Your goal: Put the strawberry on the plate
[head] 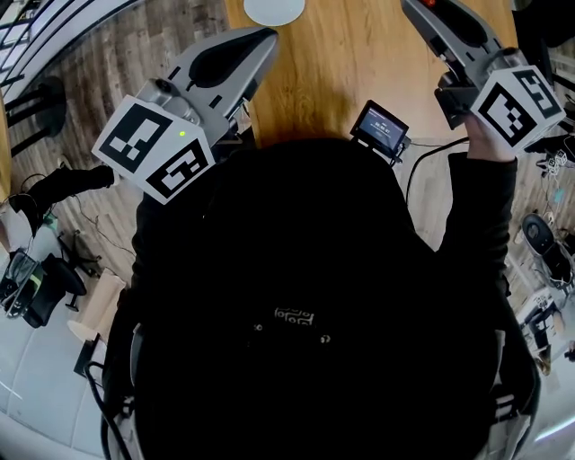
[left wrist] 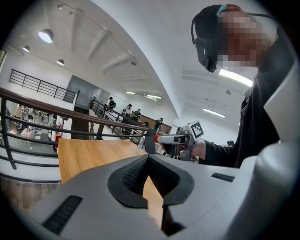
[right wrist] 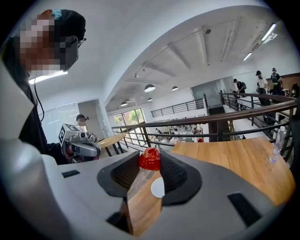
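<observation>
My right gripper (right wrist: 150,164) is closed on the strawberry (right wrist: 150,158), with the pads pinching it at the very tips and standing fairly wide around it. Through the gap behind the berry I see the white plate (right wrist: 158,187) on the wooden table (right wrist: 234,159), below and ahead of these jaws. I judge the next move to be forward and down. My left gripper (left wrist: 149,161) has its tips together and holds nothing.

In the head view the plate (head: 274,9) lies to the left of my right jaws, nearer the left gripper's tips, and the top edge cuts most of it off. My right jaw tips are cut off there too. I cannot judge my height above the plate or the berry's long axis.
</observation>
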The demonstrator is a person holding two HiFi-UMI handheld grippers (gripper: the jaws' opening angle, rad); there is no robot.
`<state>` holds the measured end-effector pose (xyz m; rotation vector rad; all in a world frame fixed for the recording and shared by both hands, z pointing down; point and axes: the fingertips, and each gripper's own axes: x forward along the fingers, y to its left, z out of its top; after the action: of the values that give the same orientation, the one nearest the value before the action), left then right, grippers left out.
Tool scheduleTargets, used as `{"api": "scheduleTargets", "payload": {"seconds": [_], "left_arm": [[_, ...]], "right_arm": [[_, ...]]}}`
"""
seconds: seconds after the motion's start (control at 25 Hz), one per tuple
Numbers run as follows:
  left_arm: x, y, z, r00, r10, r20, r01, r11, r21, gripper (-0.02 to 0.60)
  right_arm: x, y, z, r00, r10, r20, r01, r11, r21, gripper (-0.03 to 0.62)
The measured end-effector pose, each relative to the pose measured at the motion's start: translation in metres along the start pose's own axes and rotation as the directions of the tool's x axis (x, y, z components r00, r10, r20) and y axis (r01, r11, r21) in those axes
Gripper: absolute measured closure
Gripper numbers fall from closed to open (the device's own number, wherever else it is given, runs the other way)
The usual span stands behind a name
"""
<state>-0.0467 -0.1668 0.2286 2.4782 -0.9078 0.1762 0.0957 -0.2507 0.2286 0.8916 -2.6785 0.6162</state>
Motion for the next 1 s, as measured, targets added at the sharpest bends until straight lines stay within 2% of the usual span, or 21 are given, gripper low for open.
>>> {"api": "scheduleTargets", "payload": {"seconds": [0.68, 1.0], "left_arm": [[-0.016, 0.018, -0.019, 1.000, 0.020, -0.013, -0.021, 0.997, -0.069, 0.581], [-0.019, 0.022, -0.025, 0.999, 0.025, -0.024, -0.027, 0.995, -0.091, 0.581]], "right_arm": [[0.039, 0.009, 0.001, 0.994, 0.057, -0.091, -0.060, 0.998, -0.037, 0.448], [0.052, 0.015, 0.009, 0.993, 0.068, -0.101, -0.074, 0.996, -0.053, 0.448]]}}
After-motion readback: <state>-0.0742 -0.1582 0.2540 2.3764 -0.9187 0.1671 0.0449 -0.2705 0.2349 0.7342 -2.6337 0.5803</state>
